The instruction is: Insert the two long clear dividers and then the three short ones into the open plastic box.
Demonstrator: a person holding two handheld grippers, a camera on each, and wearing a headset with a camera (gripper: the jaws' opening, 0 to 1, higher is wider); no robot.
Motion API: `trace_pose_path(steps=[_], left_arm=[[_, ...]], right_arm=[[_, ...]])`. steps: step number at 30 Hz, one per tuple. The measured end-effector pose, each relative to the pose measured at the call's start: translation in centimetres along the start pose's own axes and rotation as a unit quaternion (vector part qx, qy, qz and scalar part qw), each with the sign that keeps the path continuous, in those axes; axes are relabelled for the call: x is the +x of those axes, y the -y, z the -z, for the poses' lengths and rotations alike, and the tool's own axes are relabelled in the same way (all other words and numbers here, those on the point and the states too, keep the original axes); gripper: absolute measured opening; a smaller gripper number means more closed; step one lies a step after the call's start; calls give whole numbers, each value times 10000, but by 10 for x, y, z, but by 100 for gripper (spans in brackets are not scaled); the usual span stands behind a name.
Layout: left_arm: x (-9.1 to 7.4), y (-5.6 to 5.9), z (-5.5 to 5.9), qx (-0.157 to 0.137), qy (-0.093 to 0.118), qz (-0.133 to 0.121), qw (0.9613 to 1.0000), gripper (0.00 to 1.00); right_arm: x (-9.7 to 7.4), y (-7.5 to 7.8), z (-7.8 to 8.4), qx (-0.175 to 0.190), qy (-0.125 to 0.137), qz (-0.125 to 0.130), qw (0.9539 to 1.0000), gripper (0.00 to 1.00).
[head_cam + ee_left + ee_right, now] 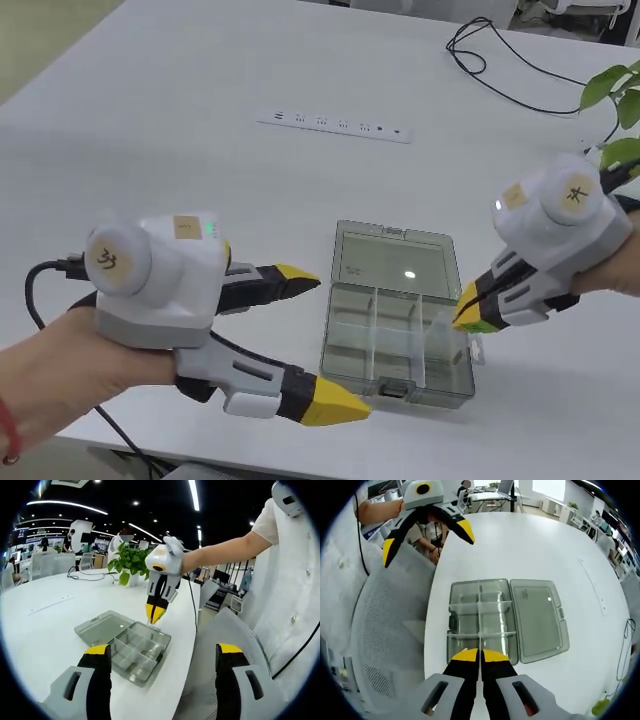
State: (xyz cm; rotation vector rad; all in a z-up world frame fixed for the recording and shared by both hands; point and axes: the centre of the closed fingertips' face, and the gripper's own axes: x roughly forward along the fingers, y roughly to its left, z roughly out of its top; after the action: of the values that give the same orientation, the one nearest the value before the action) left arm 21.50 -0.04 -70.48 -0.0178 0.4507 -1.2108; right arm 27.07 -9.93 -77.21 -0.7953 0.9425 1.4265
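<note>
Tabletop (200,180): white and wide, bare around the work; power strip (335,125) well apart at upper centre, no obstacle.
Plastic box (440,392): lower centre of the head view, lid (395,258) lying flat open behind the base; clear partitions already standing in the base, exact count hard to read through the glare.
Left hand-held gripper (330,343): released, jaws spread wide, hovering at the left edge of the box, holding nothing.
Right hand-held gripper (467,315): clenched on a clear divider (450,340), yellow tips angled down over the right end of the base.
Divider's place: thin pane hanging below those tips, just above or just entering the right-hand compartments; long or short not certain, probably a short one.
Step in hand: judged as seating this pane in its slots at the right end, late in the task.
Doing it well: keep the pane upright and square to the walls; line both ends up with facing grooves before any push; lower straight down; press only once both ends are caught.
Support: worth bringing the spread left jaws against the left wall, since a light box will likely slide.
Risk: a tilted entry could jam one end or bow the neighbouring partitions.
</note>
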Motion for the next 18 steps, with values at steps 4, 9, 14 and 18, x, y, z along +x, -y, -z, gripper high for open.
trace_pose_path(steps=[4,9,14,18], left_arm=[[0,1,0,-15,12,-1,10000,87],[0,1,0,-24,23,-4,10000,87],[1,2,0,-34,24,12,10000,87],[1,3,1,-39,25,14,10000,87]], right_arm=[[2,-2,0,-54,16,8,10000,3],[5,-3,0,-19,75,19,10000,3],[7,-1,2,-56,148,23,9999,3],[10,1,4,-111,170,31,9998,3]])
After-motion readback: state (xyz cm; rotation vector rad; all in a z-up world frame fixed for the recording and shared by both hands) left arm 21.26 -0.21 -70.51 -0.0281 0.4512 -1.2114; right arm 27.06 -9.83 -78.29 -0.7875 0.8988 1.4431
